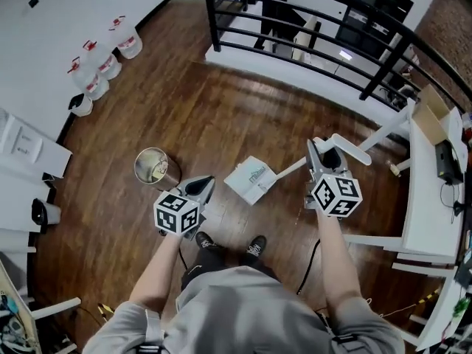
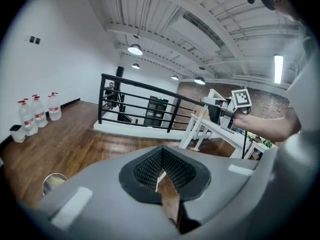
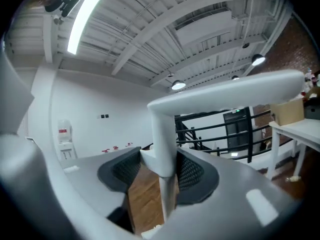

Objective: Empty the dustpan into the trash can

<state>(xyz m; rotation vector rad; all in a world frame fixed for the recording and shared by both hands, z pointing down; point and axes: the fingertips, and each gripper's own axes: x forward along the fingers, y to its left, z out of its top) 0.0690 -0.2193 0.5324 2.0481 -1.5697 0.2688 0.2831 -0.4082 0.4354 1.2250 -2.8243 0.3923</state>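
A white dustpan [image 1: 251, 181] with a long white handle [image 1: 291, 168] sits between my two grippers, its pan to the right of the can. Whether the pan touches the floor I cannot tell. My right gripper [image 1: 321, 150] is shut on the handle [image 3: 162, 134] near its bent top end. The trash can [image 1: 155, 167], a round metal one with an open mouth, stands on the wooden floor at the left; the left gripper view catches it as the can [image 2: 52, 183]. My left gripper [image 1: 205, 187] hovers just right of the can, shut with nothing between its pads [image 2: 145, 169].
Several water bottles [image 1: 103, 65] line the white wall at the far left. A black railing [image 1: 310, 35] runs across the back. White tables [image 1: 428, 198] with a cardboard box [image 1: 431, 109] stand at the right. The person's shoes [image 1: 254, 245] are below the dustpan.
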